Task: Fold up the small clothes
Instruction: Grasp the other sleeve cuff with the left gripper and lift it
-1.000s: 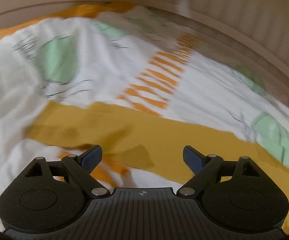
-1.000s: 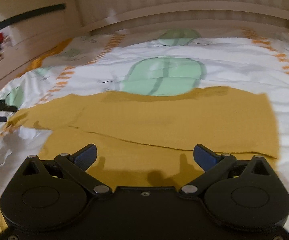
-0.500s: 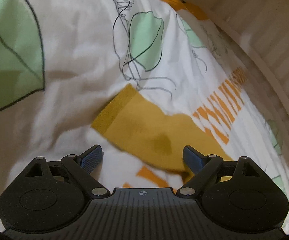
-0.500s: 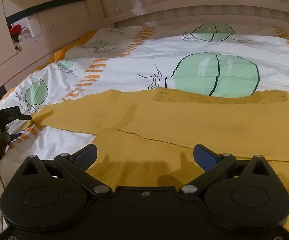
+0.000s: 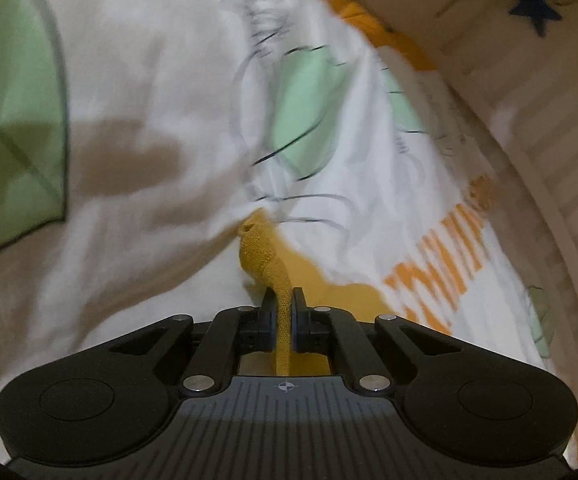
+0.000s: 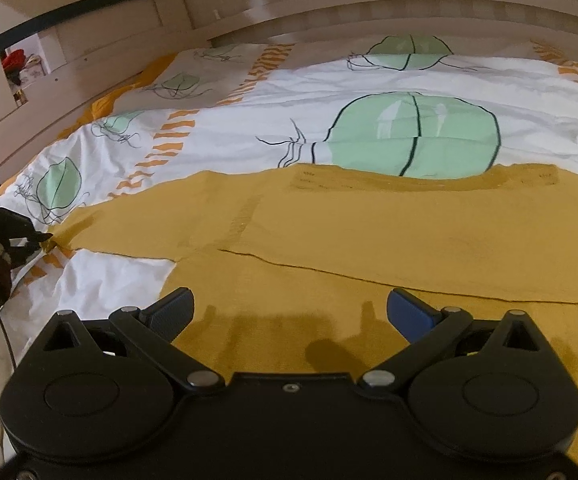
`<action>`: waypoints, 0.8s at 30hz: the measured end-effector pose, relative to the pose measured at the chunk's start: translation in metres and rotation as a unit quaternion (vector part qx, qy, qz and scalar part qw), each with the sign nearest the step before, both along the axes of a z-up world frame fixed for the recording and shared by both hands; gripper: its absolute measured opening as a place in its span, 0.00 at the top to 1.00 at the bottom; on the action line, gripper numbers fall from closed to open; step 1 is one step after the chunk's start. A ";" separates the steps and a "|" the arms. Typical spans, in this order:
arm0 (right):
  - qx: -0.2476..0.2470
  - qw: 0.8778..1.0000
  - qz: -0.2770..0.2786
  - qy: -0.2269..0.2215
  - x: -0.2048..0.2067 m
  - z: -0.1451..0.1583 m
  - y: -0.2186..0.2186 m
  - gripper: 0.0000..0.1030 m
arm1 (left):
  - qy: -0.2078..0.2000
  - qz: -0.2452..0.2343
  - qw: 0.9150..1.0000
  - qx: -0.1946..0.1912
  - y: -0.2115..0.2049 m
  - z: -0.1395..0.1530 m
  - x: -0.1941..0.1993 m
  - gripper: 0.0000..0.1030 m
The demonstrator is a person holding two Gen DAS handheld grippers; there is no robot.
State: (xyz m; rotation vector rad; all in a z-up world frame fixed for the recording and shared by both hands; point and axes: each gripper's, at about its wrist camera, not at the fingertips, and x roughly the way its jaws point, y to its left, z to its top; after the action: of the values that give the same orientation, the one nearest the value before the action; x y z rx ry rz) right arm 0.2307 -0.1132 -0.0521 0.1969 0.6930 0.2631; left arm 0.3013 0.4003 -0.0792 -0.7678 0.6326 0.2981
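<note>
A mustard-yellow knitted garment (image 6: 389,240) lies spread flat on the bed, with one long sleeve stretched out to the left. My left gripper (image 5: 283,300) is shut on the end of that sleeve (image 5: 261,248), and the pinched cuff sticks up bunched in front of the closed jaws. The right wrist view shows that left gripper (image 6: 39,236) at the far left, at the sleeve tip. My right gripper (image 6: 289,314) hovers open just above the garment's near part, with its blue pads (image 6: 171,312) wide apart and only flat cloth below.
The bed cover (image 6: 369,88) is white with green leaf prints and orange stripes. A pale wooden bed frame (image 6: 249,12) curves around the far side. Shelves with a red object (image 6: 15,60) stand at the back left.
My left gripper swung over to the sleeve's end, rolled, and closed on the cuff. The right gripper shifted slightly over the garment and stayed open.
</note>
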 end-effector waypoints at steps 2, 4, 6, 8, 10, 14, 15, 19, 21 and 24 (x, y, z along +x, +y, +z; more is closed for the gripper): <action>0.005 1.000 -0.005 0.002 -0.001 0.000 -0.006 0.01 | -0.012 -0.014 1.000 0.014 -0.011 0.016 -0.002 0.95; 0.007 1.000 -0.006 0.004 -0.002 0.000 -0.011 0.01 | -0.030 -0.031 0.999 0.020 -0.026 0.035 -0.003 0.95; 0.004 1.000 -0.009 0.003 -0.006 0.001 -0.017 0.01 | -0.049 -0.052 0.997 0.030 -0.043 0.054 -0.003 0.95; 0.003 1.000 -0.013 0.002 -0.010 0.001 -0.026 0.01 | -0.069 -0.079 0.994 0.043 -0.065 0.075 -0.002 0.95; 0.003 1.000 -0.018 0.001 -0.015 0.002 -0.037 0.01 | -0.090 -0.104 0.989 0.058 -0.092 0.096 0.001 0.95; 0.001 0.999 -0.034 -0.002 -0.023 0.003 -0.063 0.01 | -0.125 -0.154 0.977 0.082 -0.151 0.128 0.006 0.95; 0.001 0.999 -0.039 -0.003 -0.025 0.003 -0.070 0.01 | -0.133 -0.166 0.974 0.084 -0.167 0.135 0.006 0.95; 0.001 0.998 -0.060 -0.009 -0.029 0.004 -0.100 0.01 | -0.157 -0.212 0.961 0.079 -0.233 0.152 0.007 0.95; 0.002 0.997 -0.070 -0.013 -0.030 0.002 -0.114 0.01 | -0.165 -0.236 0.954 0.085 -0.265 0.156 0.007 0.95; 0.013 0.996 -0.088 -0.013 -0.029 -0.002 -0.132 0.01 | -0.172 -0.274 0.941 0.097 -0.316 0.153 0.007 0.95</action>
State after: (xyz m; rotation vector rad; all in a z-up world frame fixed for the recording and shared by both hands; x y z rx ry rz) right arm 0.2021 -0.2454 -0.0544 0.2769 0.6416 0.1053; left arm 0.3088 0.0839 0.0736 -0.4129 0.4535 -0.2810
